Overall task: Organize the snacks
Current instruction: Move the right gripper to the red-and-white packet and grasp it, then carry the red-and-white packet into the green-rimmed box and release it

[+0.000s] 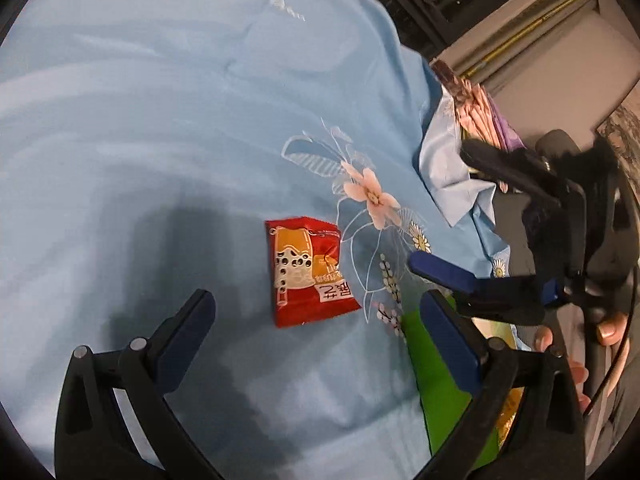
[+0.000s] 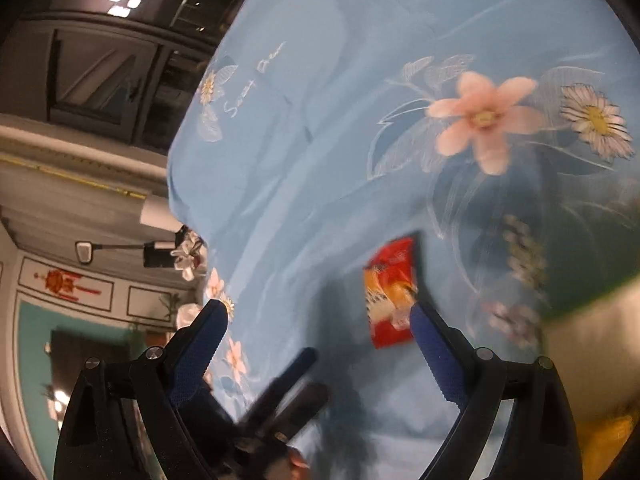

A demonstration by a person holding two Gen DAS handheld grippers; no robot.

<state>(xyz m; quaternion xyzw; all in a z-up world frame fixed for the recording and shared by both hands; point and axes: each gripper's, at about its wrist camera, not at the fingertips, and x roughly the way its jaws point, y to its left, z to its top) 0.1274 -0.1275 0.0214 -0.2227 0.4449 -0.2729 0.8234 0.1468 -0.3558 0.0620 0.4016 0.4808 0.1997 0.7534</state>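
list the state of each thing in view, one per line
red packet: lying flat on the cloth, loose, sealed as far as I can tell
left gripper: fingers open, empty
right gripper: fingers open, empty
blue cloth: spread out, lightly wrinkled
green packet: on the cloth, partly hidden

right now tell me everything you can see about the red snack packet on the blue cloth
The red snack packet is a small glossy pouch with crimped ends, printed with an orange and white picture and a white label. It looks sealed and slightly puffed, lying flat on the blue floral cloth. Nothing grips it; only the cloth touches it.
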